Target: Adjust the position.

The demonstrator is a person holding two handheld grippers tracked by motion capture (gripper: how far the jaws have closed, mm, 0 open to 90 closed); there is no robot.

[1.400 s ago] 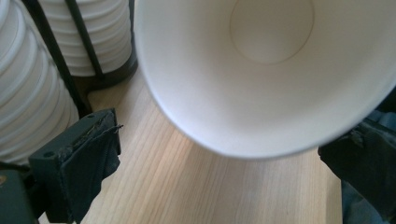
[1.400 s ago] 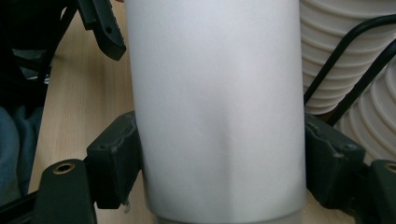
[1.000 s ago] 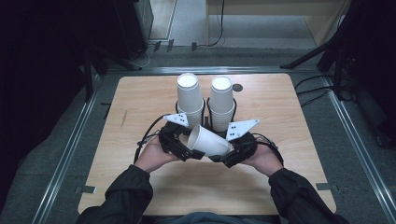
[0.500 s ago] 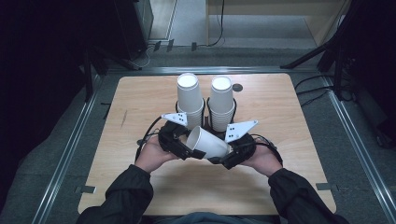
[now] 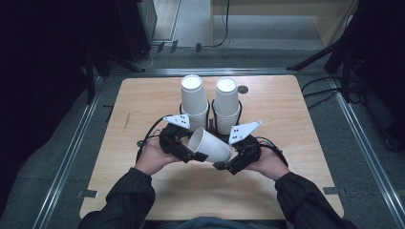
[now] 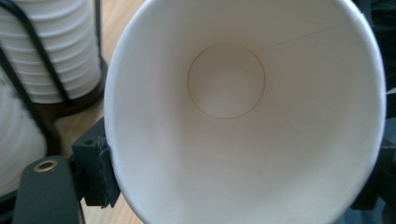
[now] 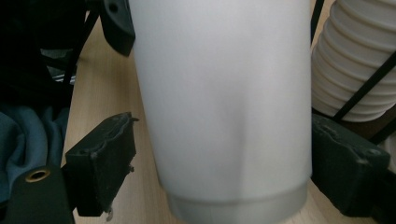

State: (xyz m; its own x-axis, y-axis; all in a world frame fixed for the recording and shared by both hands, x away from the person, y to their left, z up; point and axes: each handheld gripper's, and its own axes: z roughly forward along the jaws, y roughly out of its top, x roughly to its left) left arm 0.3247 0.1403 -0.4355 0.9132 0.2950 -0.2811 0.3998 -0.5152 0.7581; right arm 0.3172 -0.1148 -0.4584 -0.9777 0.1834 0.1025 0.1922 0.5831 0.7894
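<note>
Left claw (image 6: 243, 186) clamps the smooth paper cup (image 5: 210, 145) at its rim, its view staring down the round white inside. Right claw (image 7: 219, 177) has just sprung apart, left pad clear of the tapered base.

Lighting: table (image 5: 143, 191) evenly lit from above; surrounding room dark, left side near black. High view soft and low in detail. Gripper views: paper cup (image 6: 243, 121) close, slightly blurred, without glare; faint shading inside.
</note>
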